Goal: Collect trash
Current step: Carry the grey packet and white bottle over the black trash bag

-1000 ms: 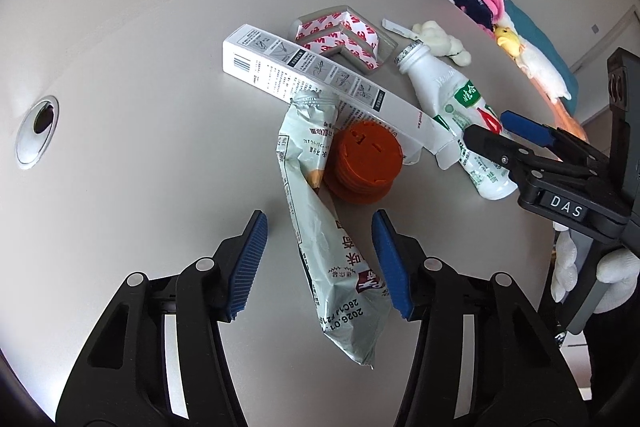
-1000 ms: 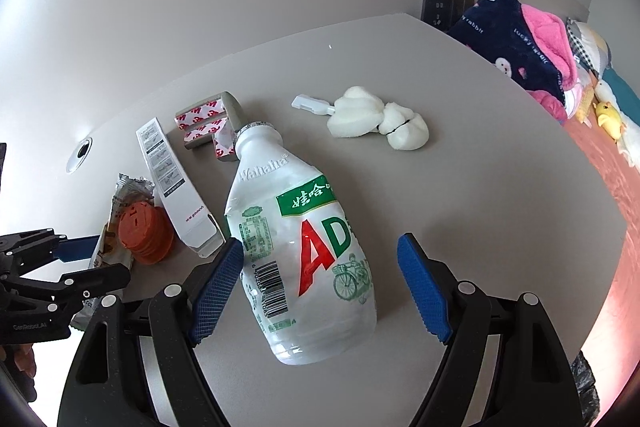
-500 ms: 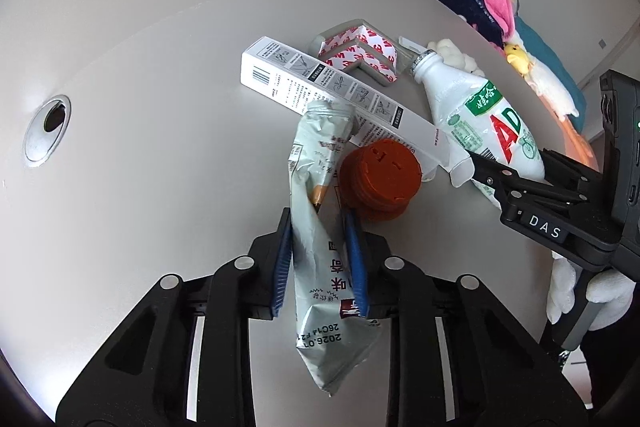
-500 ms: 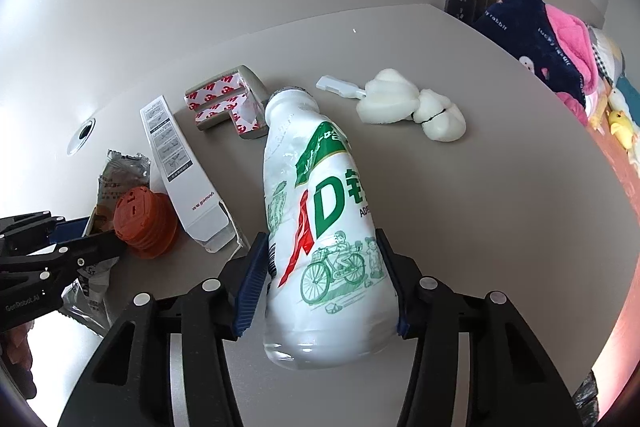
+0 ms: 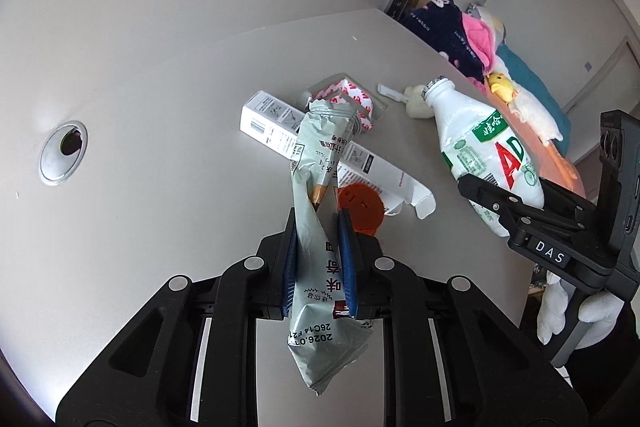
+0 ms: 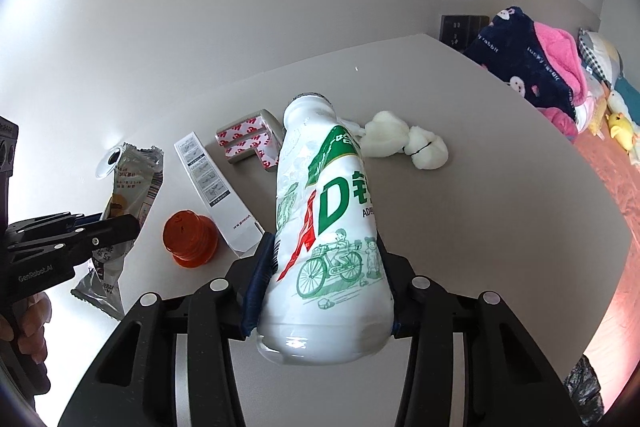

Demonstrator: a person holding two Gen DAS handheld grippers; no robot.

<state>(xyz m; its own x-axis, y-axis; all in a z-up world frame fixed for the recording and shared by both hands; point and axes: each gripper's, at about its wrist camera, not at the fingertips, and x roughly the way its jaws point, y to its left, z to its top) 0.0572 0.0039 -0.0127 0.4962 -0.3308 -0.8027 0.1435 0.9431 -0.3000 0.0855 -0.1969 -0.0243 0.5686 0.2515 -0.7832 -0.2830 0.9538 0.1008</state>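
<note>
My left gripper (image 5: 318,261) is shut on a silver snack wrapper (image 5: 320,195) and holds it lifted off the grey table (image 5: 168,131). My right gripper (image 6: 324,279) is shut on a white AD drink bottle (image 6: 328,227), raised above the table. The bottle also shows in the left wrist view (image 5: 480,151), and the wrapper in the right wrist view (image 6: 128,195). On the table lie a long white carton (image 5: 352,163), an orange lid (image 5: 360,207), red-and-white tape backing (image 5: 352,95) and a white crumpled wad (image 6: 404,143).
A round cable hole (image 5: 63,153) sits in the table at the left. Beyond the table's right edge lie plush clothes and toys (image 6: 540,75) on a bed. A wall socket (image 6: 460,27) is at the back corner.
Both grippers have closed, the left on the wrapper and the right on the bottle, and have lifted them off the table.
</note>
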